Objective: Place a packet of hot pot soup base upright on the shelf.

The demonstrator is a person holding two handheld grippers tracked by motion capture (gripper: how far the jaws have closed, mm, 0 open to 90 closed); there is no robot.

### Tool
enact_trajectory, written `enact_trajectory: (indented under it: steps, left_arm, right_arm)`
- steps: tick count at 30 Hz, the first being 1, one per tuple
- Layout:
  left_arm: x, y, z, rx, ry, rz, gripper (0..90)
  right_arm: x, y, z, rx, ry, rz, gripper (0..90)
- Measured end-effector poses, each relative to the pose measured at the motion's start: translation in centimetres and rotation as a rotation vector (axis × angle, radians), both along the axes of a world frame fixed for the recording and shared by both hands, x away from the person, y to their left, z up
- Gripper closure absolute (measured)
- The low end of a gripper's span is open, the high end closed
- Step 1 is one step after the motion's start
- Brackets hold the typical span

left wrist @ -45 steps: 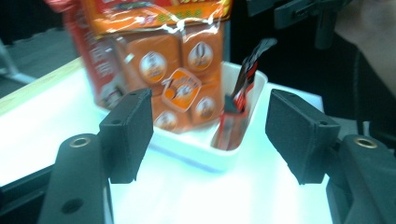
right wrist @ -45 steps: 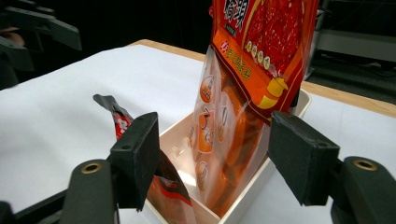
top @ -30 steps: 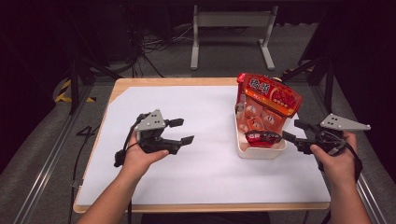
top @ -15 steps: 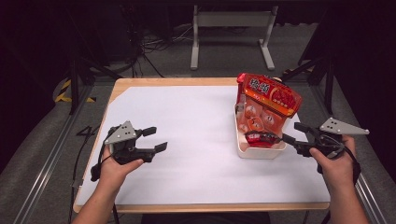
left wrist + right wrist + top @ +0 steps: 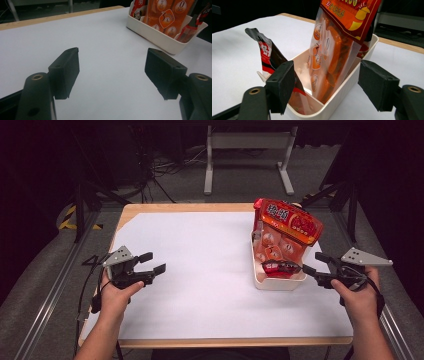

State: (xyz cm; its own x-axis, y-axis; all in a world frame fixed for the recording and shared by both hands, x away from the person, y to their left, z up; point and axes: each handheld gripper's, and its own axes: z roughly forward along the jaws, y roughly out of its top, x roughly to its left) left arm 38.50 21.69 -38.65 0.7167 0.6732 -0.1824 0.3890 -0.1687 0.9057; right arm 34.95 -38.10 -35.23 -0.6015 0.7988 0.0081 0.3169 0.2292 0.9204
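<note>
Table [image 5: 200,270]: white surface, bare around the left gripper
Bin [image 5: 280,282]: white, at the table's right side; holds the packets upright
Tall packet [image 5: 287,227]: orange and red, clear-fronted, leans over the rim; a knock would likely tip it out
Small packet [image 5: 280,266]: red and black, at the bin's near end
Right gripper [image 5: 312,262]: jaws apart, just beside the bin; a careless advance risks shoving it
Left gripper [image 5: 153,262]: jaws apart, empty, well apart from the bin

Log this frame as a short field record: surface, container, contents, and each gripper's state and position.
surface: white table top
container: white bin, table's right side
contents: orange snack bag standing upright; dark red packet at the near end
left gripper: open, holding nothing, over the table's left side
right gripper: open, holding nothing, just right of the bin
</note>
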Motion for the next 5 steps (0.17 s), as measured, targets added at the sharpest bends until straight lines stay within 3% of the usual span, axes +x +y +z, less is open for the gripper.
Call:
enact_trajectory:
  steps: [5]
  left_arm:
    - [-0.31,0.45,0.18,-0.024,-0.023,0.001,28.9]
  right_arm:
    - [0.0,0.04,0.02,-0.002,-0.001,0.003,29.8]
